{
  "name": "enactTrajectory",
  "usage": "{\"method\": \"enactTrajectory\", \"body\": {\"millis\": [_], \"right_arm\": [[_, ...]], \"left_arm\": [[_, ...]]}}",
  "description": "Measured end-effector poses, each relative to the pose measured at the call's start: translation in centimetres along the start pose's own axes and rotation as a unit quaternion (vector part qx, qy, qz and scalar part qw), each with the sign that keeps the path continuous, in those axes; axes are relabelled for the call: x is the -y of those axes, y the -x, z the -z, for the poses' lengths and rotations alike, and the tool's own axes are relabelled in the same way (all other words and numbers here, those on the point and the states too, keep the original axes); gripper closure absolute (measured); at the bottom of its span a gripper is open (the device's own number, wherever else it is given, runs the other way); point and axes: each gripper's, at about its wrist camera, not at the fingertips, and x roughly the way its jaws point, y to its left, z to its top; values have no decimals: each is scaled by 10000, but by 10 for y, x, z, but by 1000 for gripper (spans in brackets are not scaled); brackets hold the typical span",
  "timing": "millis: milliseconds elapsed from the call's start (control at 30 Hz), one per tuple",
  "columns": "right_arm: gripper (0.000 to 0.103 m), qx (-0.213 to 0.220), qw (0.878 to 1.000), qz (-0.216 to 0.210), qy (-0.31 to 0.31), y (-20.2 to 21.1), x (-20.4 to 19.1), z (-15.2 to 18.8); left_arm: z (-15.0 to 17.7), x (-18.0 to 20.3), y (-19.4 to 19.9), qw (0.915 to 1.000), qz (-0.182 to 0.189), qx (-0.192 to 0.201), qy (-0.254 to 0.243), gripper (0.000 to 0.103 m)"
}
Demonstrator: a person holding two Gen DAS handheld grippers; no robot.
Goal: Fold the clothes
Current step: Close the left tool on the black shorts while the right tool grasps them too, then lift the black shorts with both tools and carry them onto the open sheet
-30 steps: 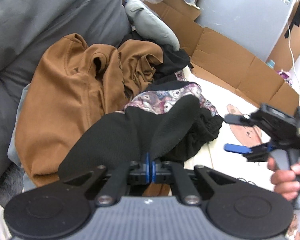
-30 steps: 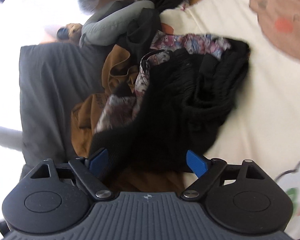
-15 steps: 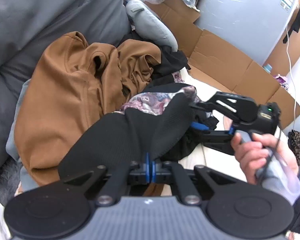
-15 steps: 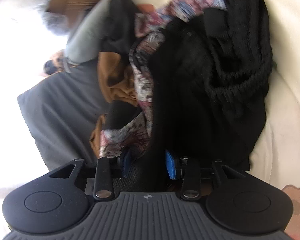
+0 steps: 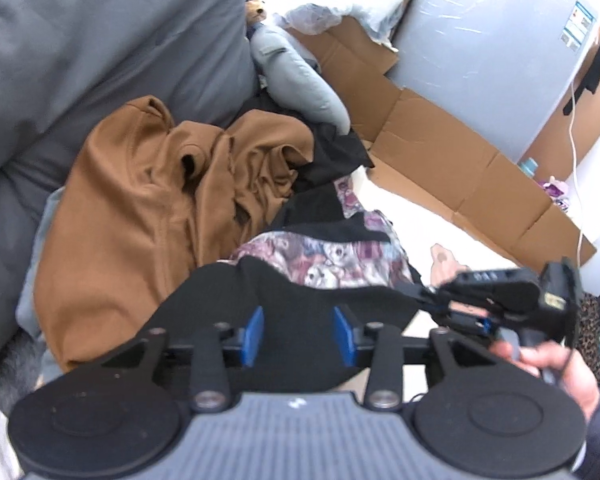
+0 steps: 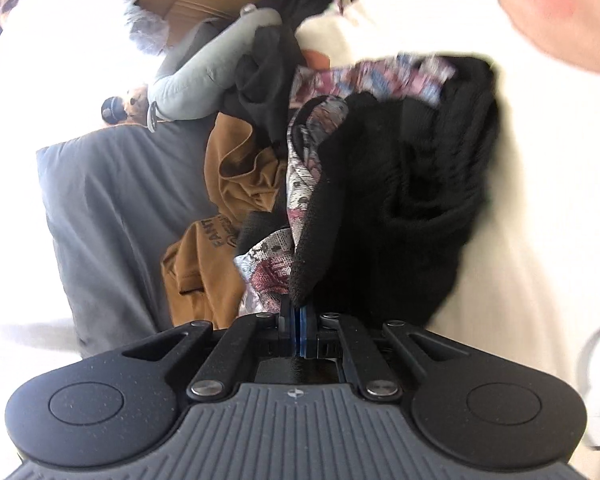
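A black knit garment (image 5: 300,300) lies crumpled on a pile with a floral patterned cloth (image 5: 328,256) and a brown garment (image 5: 140,220). My left gripper (image 5: 299,338) is open, and the black cloth lies loose between its blue pads. In the same view my right gripper (image 5: 440,306), held by a hand (image 5: 552,364), pinches the garment's right edge. In the right wrist view my right gripper (image 6: 299,320) is shut on a fold of the black garment (image 6: 400,200), beside the floral cloth (image 6: 300,168) and the brown garment (image 6: 240,172).
A large grey cushion (image 5: 80,40) and a light grey pillow (image 5: 296,76) back the pile. Flattened cardboard (image 5: 440,140) leans against a silver panel (image 5: 480,40). The clothes rest on a cream sheet (image 6: 520,240) with a bear print.
My left gripper has opened and let go of the black garment. My right gripper came in from the right and shut on the garment's edge.
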Motion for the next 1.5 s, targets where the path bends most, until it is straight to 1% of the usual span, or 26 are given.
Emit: {"method": "enactTrajectory", "body": {"millis": [100,233,400,500,600,733,833,933,1000,1167,1300,1500], "right_arm": [[103,68,9995,286,79,36,11,6],[103,268,9964,792,112,82,31,14],[103,338,9910,1284,175,117,54,15],[103,406,9883,1454,229,133,63,16],[103,494,9845,1664,239,150,73,17],[103,614,9759,2077,284,178,85,18],[103,705,9696,2331,227,199,99,18],[103,810,9630,2566,125,222,112,18],[103,896,9577,2733,114,237,119,18],[103,1135,9437,3106,61,276,132,14],[103,1361,9331,3330,43,304,138,6],[103,1673,9171,3618,41,341,141,-11]], "left_arm": [[2,1,-13,10000,-43,-37,-37,52],[3,2,-35,9999,-35,-141,-27,52],[3,12,-57,9994,10,-238,-235,48],[0,18,-67,9990,-3,-263,-349,47],[-2,25,-79,9986,-36,-274,-447,42],[-6,34,-100,9984,29,-322,-462,33],[-9,43,-118,9984,129,-329,-431,33],[-10,55,-138,9977,240,-336,-536,31],[-11,63,-154,9970,244,-379,-624,31],[-11,73,-191,9962,276,-537,-621,31],[-9,83,-216,9956,336,-633,-600,27],[-14,103,-249,9952,479,-735,-433,27]]}}
